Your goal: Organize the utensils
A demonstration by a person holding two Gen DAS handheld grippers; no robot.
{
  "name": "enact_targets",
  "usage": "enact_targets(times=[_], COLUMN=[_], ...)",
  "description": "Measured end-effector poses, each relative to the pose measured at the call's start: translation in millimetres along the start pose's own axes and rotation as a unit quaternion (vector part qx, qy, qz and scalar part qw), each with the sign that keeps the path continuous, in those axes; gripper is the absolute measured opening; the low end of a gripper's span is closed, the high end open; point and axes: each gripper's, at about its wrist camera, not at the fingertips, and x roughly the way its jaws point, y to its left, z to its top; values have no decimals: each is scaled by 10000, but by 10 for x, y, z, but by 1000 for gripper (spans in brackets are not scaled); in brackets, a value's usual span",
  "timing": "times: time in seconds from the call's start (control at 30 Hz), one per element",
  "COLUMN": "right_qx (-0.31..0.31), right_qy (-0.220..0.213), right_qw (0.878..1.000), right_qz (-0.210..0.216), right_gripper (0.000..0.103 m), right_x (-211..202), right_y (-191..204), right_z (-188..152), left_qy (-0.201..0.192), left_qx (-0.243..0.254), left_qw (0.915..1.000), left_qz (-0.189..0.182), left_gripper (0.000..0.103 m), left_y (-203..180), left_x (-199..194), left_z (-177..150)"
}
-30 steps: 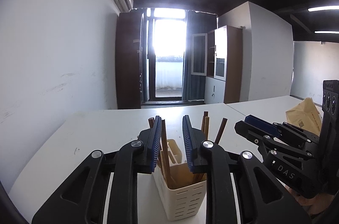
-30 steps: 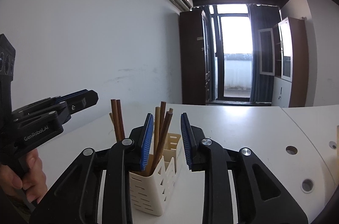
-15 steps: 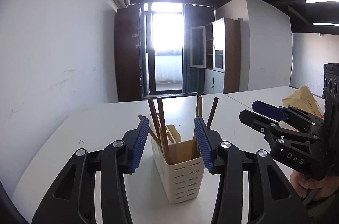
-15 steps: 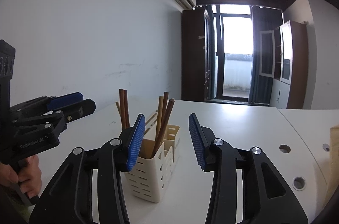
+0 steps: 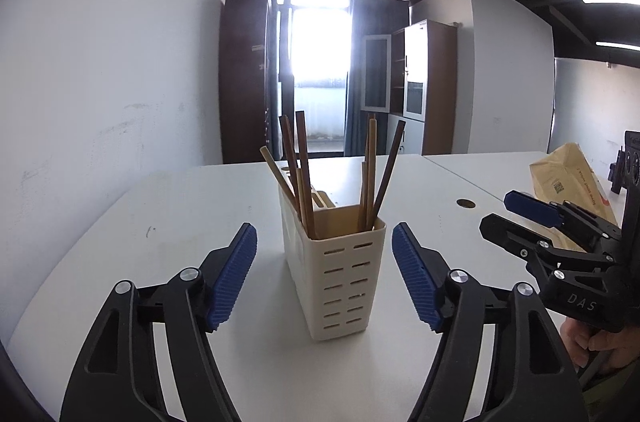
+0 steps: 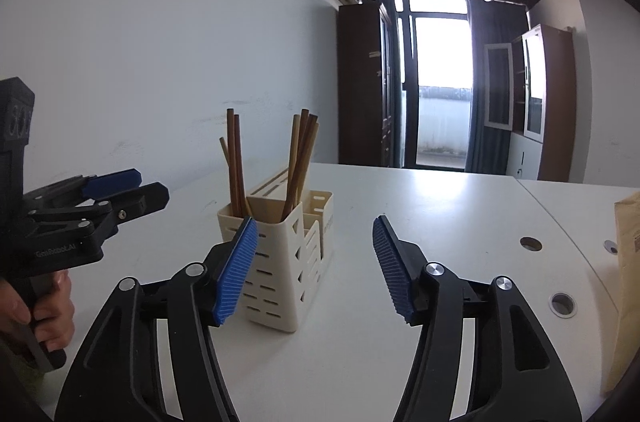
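A cream slotted utensil holder (image 5: 340, 274) (image 6: 280, 262) stands upright on the white table (image 5: 180, 222). Several brown wooden chopsticks (image 5: 300, 166) (image 6: 236, 162) stick up out of it, leaning apart in two bunches. My left gripper (image 5: 324, 278) faces the holder with its jaws opening; the holder shows between the blue pads but further off, untouched. My right gripper (image 6: 314, 266) has its jaws opening too, nothing between them, with the holder just left of centre behind its left pad. Each gripper shows at the edge of the other's view.
A brown paper bag (image 5: 568, 182) (image 6: 628, 262) lies on the table at the right. Round cable holes (image 6: 530, 243) pierce the tabletop. A white wall runs along the left; a dark cabinet and a bright door stand behind. A hand (image 6: 44, 310) holds the left gripper's handle.
Both grippers have opened wide and drawn back from the holder, sinking a little. The chopsticks that stood between the pads now stand free in the holder.
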Motion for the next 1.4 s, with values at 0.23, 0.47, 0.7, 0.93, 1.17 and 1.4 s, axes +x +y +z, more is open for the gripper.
enact_targets(times=[0.23, 0.47, 0.7, 0.93, 1.17, 1.4], right_qx=[-53, -135, -146, -175, -196, -394], right_qy=[72, 150, 196, 207, 210, 239], right_qw=[9999, 9997, 9997, 9995, 9996, 9989], right_qz=[86, 111, 88, 135, 65, 84], right_gripper=[69, 75, 88, 91, 92, 92], right_x=[-200, -227, -309, -353, -369, -369], right_y=[53, 112, 106, 104, 105, 165], right_z=[-282, -376, -513, -625, -703, -774], left_qy=[29, 18, 138, 96, 34, 125], left_qx=[-37, -67, -106, -134, -5, -81], left_qw=[10000, 10000, 9998, 9998, 9999, 9999], left_qz=[-68, -41, -55, -83, -136, -36], left_gripper=[82, 87, 94, 97, 97, 97], left_y=[25, 84, 127, 141, 83, 163], left_x=[-133, -234, -252, -312, -375, -362], left_z=[-188, -329, -522, -601, -679, -774])
